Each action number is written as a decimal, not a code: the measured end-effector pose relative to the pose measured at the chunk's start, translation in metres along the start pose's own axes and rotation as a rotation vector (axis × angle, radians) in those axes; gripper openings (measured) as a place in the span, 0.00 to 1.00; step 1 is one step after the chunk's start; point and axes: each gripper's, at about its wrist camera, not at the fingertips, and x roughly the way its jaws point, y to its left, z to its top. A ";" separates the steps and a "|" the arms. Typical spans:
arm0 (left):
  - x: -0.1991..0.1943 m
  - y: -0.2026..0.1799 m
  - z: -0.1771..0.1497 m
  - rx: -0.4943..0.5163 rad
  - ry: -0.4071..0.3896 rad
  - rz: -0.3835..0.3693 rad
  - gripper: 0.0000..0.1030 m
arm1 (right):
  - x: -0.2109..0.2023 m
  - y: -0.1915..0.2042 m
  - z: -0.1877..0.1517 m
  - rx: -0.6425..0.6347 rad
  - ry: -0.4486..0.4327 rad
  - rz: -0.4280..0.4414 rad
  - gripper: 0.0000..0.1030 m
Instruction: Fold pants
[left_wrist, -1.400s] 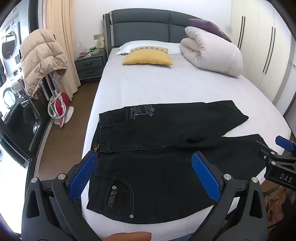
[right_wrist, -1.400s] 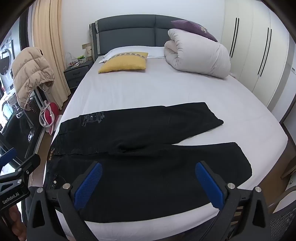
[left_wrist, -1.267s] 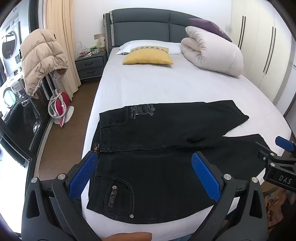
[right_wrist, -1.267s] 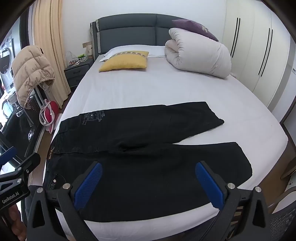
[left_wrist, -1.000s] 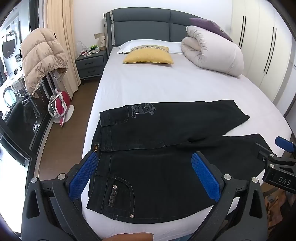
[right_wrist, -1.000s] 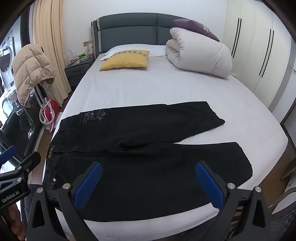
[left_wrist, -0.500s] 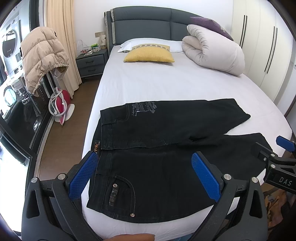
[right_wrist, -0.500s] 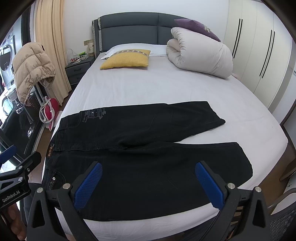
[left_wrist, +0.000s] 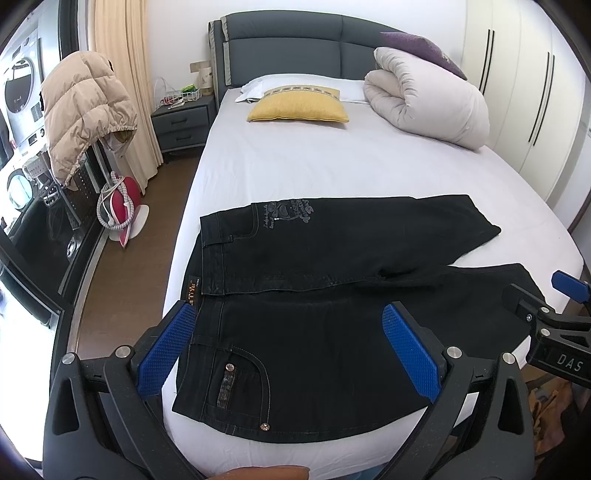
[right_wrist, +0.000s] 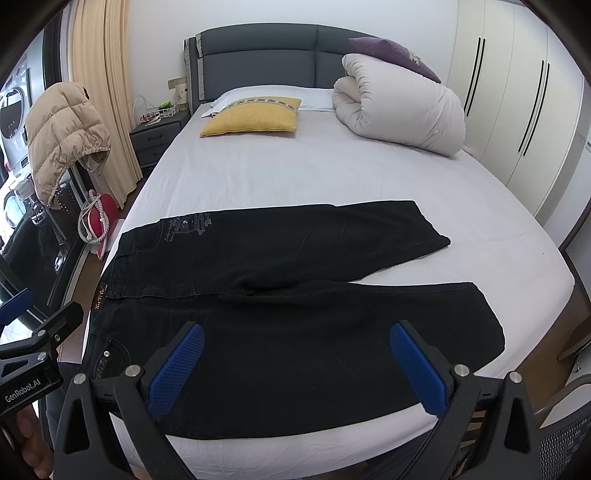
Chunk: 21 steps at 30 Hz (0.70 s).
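Pants (left_wrist: 332, 295), black denim, lie flat across the near end of the bed (left_wrist: 332, 166), waistband toward the left edge and both legs running right, spread in a narrow V. The left wrist view shows the waist end best: a back pocket (left_wrist: 240, 384) with rivets, a brown label (left_wrist: 194, 290) on the waistband, and grey print on the far hip (left_wrist: 290, 212). It shows the near leg's hem only partly, behind the right gripper (left_wrist: 546, 317), which enters at the right edge. The right wrist view shows both hems (right_wrist: 480, 321) whole, the near one close to the mattress edge, and catches the left gripper (right_wrist: 33, 332) at its left edge with a hand (right_wrist: 26, 446) under it.

Left gripper (left_wrist: 291, 347) hangs above the waist and near leg with its blue pads (left_wrist: 410, 354) spread wide, gripping nothing and not touching the cloth. Right gripper (right_wrist: 299, 365) hangs over the near leg, pads (right_wrist: 417, 369) equally wide apart, also holding nothing.

Farther up the bed lie a yellow cushion (right_wrist: 255, 118) and a rolled duvet (right_wrist: 402, 110).
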 end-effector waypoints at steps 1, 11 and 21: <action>0.000 0.000 0.000 0.001 0.000 0.000 1.00 | 0.000 0.000 0.000 0.000 0.000 0.000 1.00; 0.003 0.000 0.000 0.001 0.005 0.001 1.00 | 0.001 0.000 0.000 -0.001 0.000 0.000 1.00; 0.004 -0.001 0.000 0.001 0.006 0.001 1.00 | 0.001 0.002 -0.004 -0.003 0.001 -0.002 1.00</action>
